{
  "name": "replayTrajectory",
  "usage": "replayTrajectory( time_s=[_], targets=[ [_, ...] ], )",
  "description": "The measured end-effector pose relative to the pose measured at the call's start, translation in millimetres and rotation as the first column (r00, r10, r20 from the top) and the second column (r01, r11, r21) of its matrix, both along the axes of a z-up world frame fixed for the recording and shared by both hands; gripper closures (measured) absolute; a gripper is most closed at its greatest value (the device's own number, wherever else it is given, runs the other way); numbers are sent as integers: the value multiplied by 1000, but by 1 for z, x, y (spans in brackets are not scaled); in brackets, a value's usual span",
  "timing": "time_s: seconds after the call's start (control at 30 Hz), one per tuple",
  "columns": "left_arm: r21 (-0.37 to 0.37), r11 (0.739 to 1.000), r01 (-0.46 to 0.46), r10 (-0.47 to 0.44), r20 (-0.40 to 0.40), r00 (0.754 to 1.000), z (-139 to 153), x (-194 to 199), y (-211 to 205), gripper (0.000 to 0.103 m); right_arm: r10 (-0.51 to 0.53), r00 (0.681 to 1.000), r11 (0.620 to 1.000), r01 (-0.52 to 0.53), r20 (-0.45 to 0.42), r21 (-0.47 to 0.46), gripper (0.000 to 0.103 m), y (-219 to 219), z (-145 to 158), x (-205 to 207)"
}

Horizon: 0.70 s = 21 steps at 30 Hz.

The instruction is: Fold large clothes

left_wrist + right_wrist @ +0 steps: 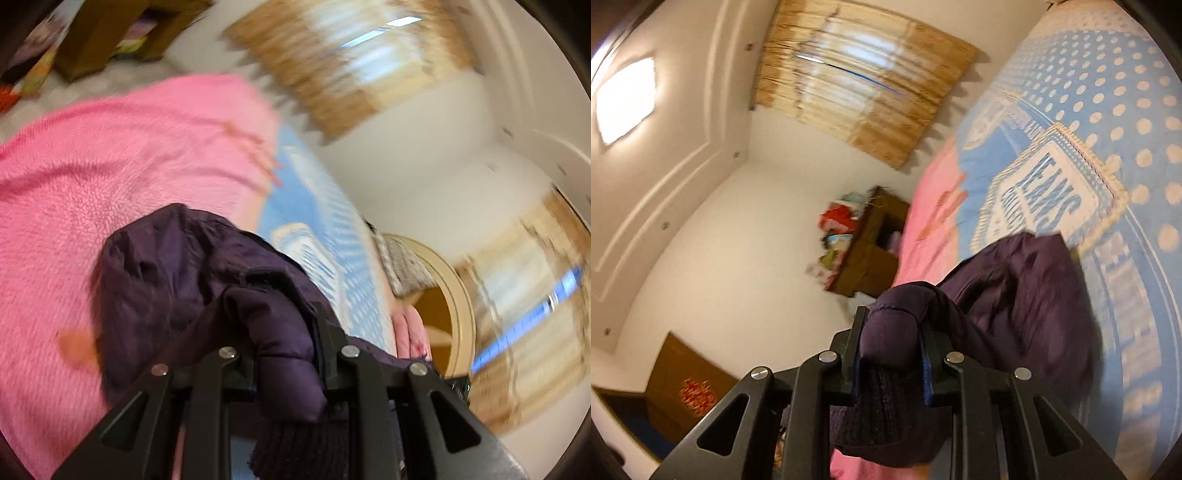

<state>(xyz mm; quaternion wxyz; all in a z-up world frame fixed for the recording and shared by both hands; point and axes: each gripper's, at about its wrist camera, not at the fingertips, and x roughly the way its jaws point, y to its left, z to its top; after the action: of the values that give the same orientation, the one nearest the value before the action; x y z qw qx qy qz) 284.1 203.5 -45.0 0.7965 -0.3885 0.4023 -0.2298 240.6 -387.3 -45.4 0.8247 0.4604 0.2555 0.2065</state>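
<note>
Left wrist view: your left gripper (284,347) pinches a padded cuff of the purple jacket (177,266), raised above the pink blanket (110,155).
Right wrist view: your right gripper (890,354) clamps another cuff, over the blue spotted cover (1108,110).
Progress: early; jacket bunched, folding apparently remains.

A pink fleece blanket (122,155) is lying across the bed, meeting a blue dotted cover (1082,96) with a white patch reading "JEANS" (1045,192). Tan curtains (860,85) are hanging over a window on the white wall. A brown wooden cabinet (875,243) is standing beside the bed, with colourful items (838,225) piling against it. A ceiling light (624,99) is glowing.
</note>
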Motion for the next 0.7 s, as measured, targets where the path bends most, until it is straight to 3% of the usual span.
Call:
replayTrajectory(
  time_s=[0.07,0.13,0.23,0.3,0.37,0.43,0.5,0.57,0.63,0.7],
  targets=[
    [50,999,2,0,-41,999,-18,39,-6,81,-8,999,1000,7,-52,-12,80,-3,-15,37],
    [25,1000,8,-5,-134,991,-50,75,-8,81,-27,993,999,23,-116,-34,80,-4,-37,71],
    [48,998,34,-23,-203,979,-82,105,-16,77,-42,980,994,22,-197,-104,80,-3,-73,112],
    [82,995,58,-38,-226,973,-86,113,-21,75,-15,971,993,-13,-239,-119,76,-3,-98,133],
    [58,997,42,-27,-237,971,-79,108,-17,70,-10,966,996,-14,-259,-91,74,-6,-110,141],
    [64,996,58,-45,-197,979,-64,98,-14,62,13,971,995,-36,-237,-90,64,-5,-104,139],
    [69,995,74,-63,-152,986,-49,86,-9,53,34,982,990,-59,-188,-127,29,-1,-90,132],
    [66,995,70,-63,-111,992,-36,78,-3,43,9,991,976,-37,-132,-216,19,3,-70,119],
    [124,992,-7,13,-49,999,-23,70,6,15,-57,996,942,33,-63,-333,17,5,-48,104],
    [175,979,-104,97,48,994,-3,61,20,2,-83,997,915,74,-7,-397,17,8,-32,94]
  ],
)
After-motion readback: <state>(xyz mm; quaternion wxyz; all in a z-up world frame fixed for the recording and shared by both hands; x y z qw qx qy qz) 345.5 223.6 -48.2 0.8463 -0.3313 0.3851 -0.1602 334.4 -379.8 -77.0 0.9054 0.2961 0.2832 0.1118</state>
